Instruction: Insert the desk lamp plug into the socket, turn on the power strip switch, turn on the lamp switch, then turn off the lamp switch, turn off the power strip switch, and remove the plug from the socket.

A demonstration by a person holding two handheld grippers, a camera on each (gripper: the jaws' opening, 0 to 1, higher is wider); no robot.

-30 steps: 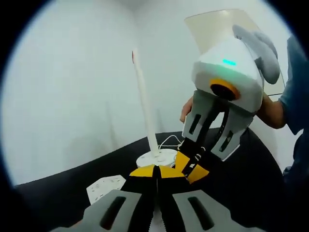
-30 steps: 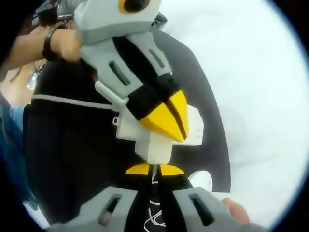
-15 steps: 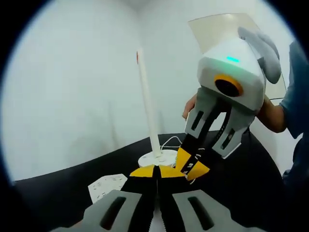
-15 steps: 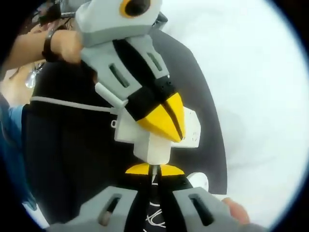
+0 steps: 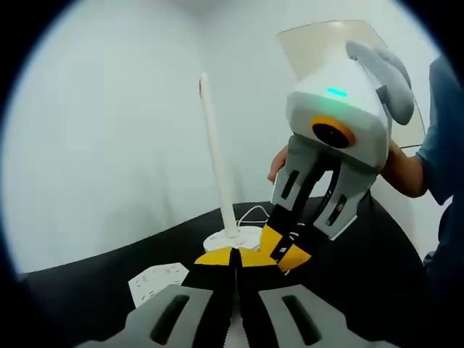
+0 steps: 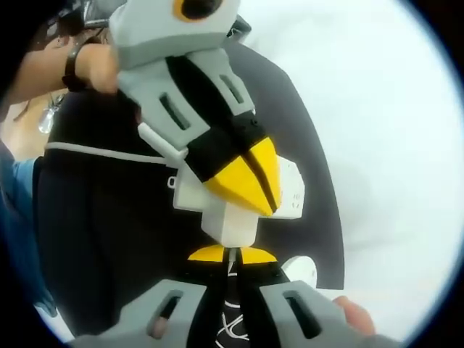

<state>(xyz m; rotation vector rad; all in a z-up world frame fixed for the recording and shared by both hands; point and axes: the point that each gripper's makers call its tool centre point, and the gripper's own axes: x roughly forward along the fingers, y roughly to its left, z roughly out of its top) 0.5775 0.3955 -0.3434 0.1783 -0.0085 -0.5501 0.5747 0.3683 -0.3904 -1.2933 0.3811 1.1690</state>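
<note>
The white desk lamp stands upright on its round base on the black table. The white power strip lies left of it. My left gripper is shut above the table. My right gripper comes in from the right, tips shut, beside the left tips. From above, my right gripper is shut just below a white block, probably the plug. The left gripper covers the power strip. I cannot tell whether the plug sits in a socket.
The strip's white cord runs left across the black table. The lamp base lies lower right, and the lamp's thin cable loops behind the base. A person's hand and blue sleeve are at the right. White walls surround the table.
Both views sway slightly. The two grippers stay shut and close together, and the right one dips back a little after rising.
</note>
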